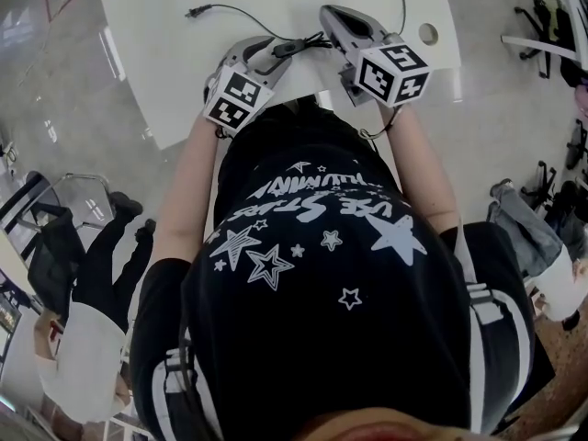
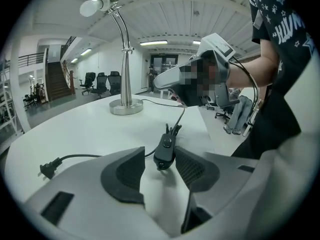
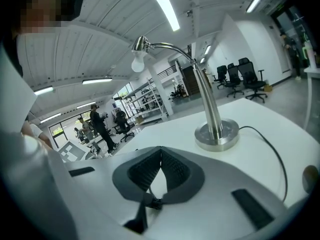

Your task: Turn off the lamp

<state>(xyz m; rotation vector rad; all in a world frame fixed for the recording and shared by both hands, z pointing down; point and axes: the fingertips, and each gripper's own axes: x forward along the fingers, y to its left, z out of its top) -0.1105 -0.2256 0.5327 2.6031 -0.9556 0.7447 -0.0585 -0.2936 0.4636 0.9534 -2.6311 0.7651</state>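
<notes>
- Your left gripper [image 2: 159, 166] has its fingers apart astride the cord switch [image 2: 165, 151], seemingly placed to squeeze it.
- Your right gripper [image 3: 159, 159], fingers together and empty, hangs clear at right.

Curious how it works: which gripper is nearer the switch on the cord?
Left. The switch sits between the left gripper's open jaws; the right gripper, jaws together, is beyond it, toward the lamp.

The lamp [image 2: 125, 59] is showing smooth, shiny metal on its stem and base, and its bulb [image 2: 90, 7] is looking frosted white. The worktop [image 2: 75, 129] is looking smooth, white and faintly glossy. The switch [image 2: 165, 151] is showing black matt plastic. The left gripper [image 2: 160, 156] and right gripper [image 3: 160, 150] are wearing pale grey matt plastic shells, with dark, finely ribbed pads [image 2: 125, 176] on the jaws.
</notes>
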